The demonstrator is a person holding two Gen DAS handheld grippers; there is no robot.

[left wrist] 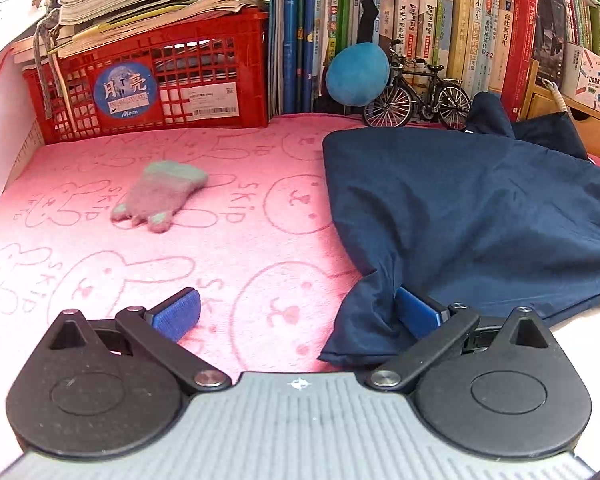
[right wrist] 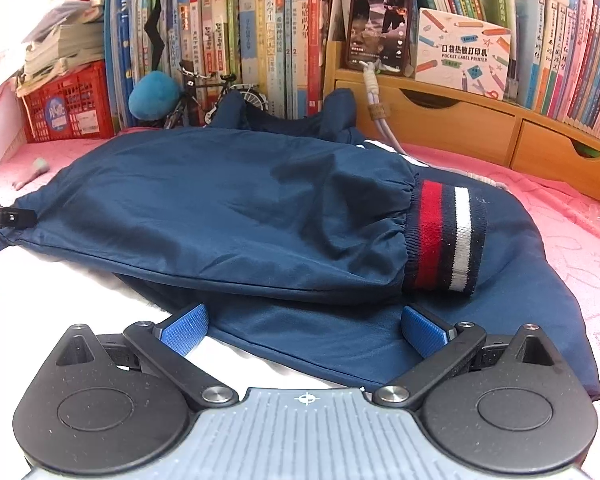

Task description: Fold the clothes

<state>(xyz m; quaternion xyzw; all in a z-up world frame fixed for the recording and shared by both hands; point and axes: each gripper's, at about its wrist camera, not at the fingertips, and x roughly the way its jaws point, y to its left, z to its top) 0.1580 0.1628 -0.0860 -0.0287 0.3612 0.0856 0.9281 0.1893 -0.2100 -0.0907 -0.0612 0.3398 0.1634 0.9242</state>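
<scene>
Sleeve's across, fold only half made!

Your navy windbreaker jacket (right wrist: pixel 236 200) lies on the pink bunny-print towel (left wrist: pixel 220 208), its striped red-white cuff (right wrist: pixel 444 240) laid over the body. Your left gripper (left wrist: pixel 296 316) gapes wide, one pad touching a bunched corner; your right gripper (right wrist: pixel 304 328) spreads empty over the hem. I reckon the folds of the body remain.
</scene>
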